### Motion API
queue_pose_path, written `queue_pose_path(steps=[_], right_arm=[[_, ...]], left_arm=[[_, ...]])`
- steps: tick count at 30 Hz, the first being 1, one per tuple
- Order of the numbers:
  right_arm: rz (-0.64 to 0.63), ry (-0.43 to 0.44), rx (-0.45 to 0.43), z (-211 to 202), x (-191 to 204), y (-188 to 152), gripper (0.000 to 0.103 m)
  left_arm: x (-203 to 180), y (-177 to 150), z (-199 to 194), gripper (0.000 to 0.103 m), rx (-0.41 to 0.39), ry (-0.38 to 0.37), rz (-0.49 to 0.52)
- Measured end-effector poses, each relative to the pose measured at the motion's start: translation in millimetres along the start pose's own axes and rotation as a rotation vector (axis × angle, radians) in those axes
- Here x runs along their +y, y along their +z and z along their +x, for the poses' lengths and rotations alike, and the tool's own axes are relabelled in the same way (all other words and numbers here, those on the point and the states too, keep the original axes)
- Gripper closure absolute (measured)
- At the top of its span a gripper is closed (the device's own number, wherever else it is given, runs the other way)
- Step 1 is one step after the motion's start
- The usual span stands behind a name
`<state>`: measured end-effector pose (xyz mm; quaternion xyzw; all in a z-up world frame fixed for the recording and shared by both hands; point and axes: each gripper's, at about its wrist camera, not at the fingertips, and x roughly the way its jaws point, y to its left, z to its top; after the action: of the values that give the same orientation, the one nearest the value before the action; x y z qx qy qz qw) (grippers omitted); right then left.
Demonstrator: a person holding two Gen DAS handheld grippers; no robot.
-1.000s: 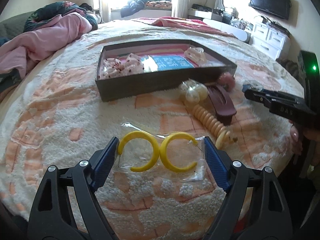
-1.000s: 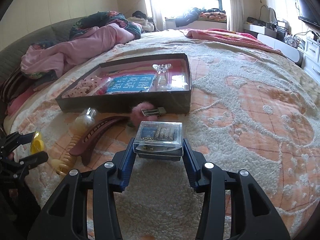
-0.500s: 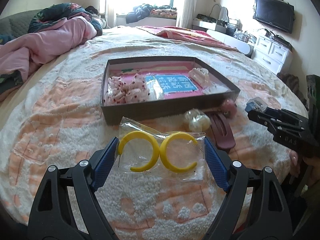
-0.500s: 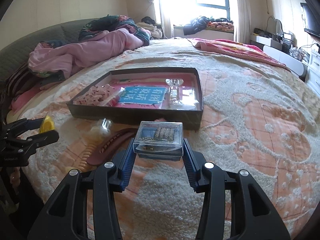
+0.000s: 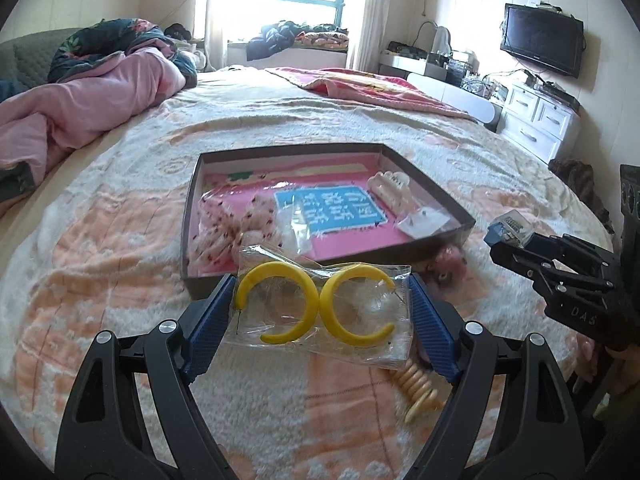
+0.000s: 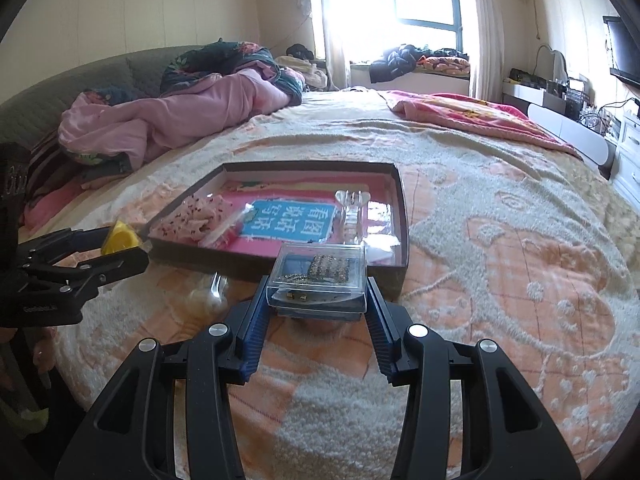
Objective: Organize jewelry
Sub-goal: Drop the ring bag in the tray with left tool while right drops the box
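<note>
Left wrist view: left gripper (image 5: 322, 312) stands wide, pinching a clear bag of yellow hoop earrings (image 5: 320, 304) by its left and right edges.
Right gripper (image 6: 316, 300), half spread, clamps the clear jewelry case (image 6: 318, 276); both items lie crosswise, above the bedspread (image 6: 500, 248), near the tray (image 5: 192, 216).

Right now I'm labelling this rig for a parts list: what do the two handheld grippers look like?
Both match. The left gripper and right gripper each have black plastic arms with open cut-outs, silver round bolts at the joints, and two blue ribbed pads. Seen from the side, the bodies carry small pale lettering, too blurred to read. No cables or sleeves show.
</note>
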<state>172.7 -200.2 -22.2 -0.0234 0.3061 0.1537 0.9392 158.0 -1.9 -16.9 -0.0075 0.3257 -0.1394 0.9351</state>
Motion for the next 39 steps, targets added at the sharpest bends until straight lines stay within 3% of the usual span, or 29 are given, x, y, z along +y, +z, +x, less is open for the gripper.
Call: queue_pose_path(steps=[19,39], right_arm=[[-0.005,-0.057,-0.026,9.9,-11.6,26.1,0.06],[-0.004,-0.093,0.019,56.5,-13.2,39.8,0.06]], left_arm=[[4.0,29.3,22.3,0.028,-0.04,-0.001,-0.025],[22.0,52.4,61.8,0.028,-0.044,0.016,-0.039]])
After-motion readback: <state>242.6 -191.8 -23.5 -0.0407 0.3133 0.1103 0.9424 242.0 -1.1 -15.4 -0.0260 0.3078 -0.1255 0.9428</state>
